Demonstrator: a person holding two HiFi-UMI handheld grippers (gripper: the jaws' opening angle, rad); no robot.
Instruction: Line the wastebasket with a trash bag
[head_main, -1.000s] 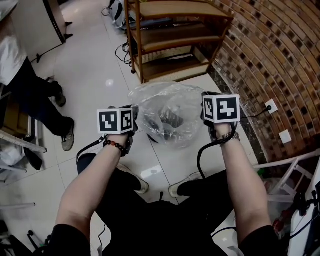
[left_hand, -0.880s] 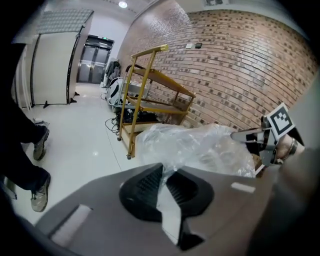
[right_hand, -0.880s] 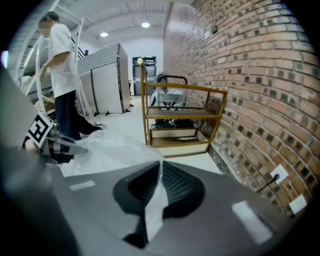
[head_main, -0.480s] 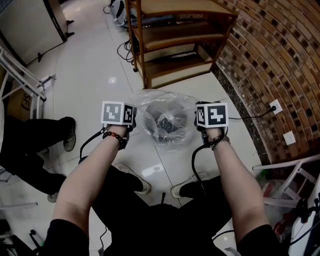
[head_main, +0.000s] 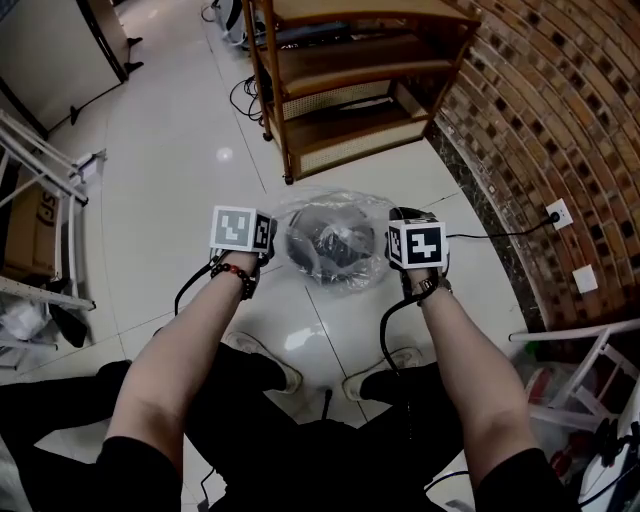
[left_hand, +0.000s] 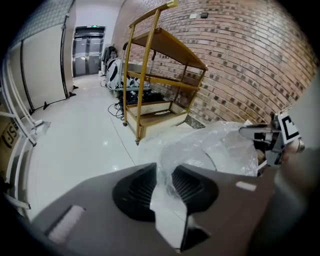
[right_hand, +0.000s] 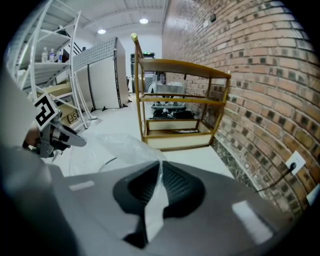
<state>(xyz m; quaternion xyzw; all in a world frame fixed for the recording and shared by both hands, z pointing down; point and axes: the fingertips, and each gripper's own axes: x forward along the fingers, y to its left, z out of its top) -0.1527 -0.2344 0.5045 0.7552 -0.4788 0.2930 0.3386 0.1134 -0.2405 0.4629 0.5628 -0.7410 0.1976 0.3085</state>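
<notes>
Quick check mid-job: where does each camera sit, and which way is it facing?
Head view: on the person's head, looking steeply down at the trash bag; both forearms show.
Left gripper view: rides the left gripper, facing the wooden shelf; its jaws have just been opening, bag between them.
Right gripper view: rides the right gripper, facing shelf and brick wall; jaws shut on the bag.
Both gripper views share bag and shelf.
</notes>
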